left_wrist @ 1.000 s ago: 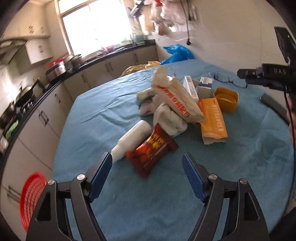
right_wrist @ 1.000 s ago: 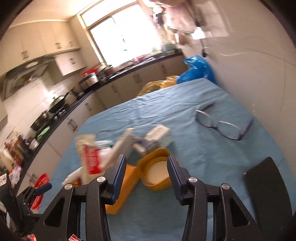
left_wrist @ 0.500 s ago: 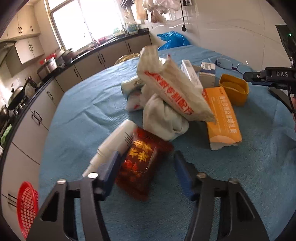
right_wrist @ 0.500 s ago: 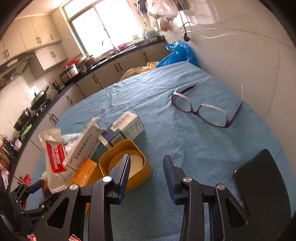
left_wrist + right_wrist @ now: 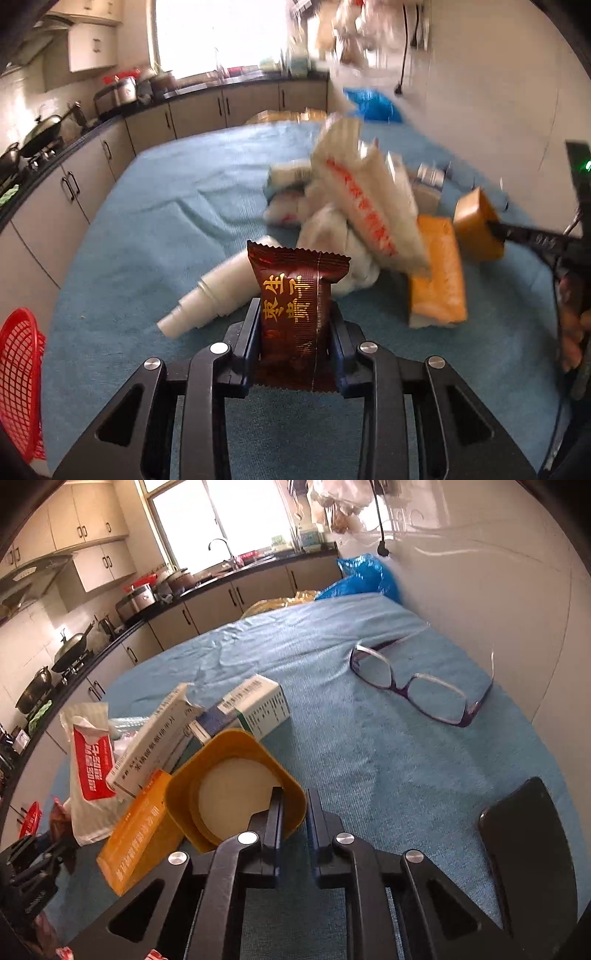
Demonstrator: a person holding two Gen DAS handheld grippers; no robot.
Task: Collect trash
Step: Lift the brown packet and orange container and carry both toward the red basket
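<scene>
- Your left gripper [image 5: 293, 332] is closing on the dark red snack packet [image 5: 295, 295], which stands upright between the jaws at the near edge of the pile; the slick film could slide out if you lift fast.
- Your right gripper [image 5: 294, 812] pinches the near wall of the yellow tub [image 5: 236, 786], right of the pile; gripped by one thin wall, it may tip.
- Counted: one packet, one tub, one orange box [image 5: 140, 823], one pair of glasses [image 5: 417, 686], one red basket [image 5: 18, 373] far left.

Both wrist cameras looked steeply down along their fingers, close over the blue table [image 5: 155, 236], facing the window [image 5: 236, 517]. Both views shared the trash pile, including the yellow tub [image 5: 476, 225] and orange box [image 5: 136, 827].
</scene>
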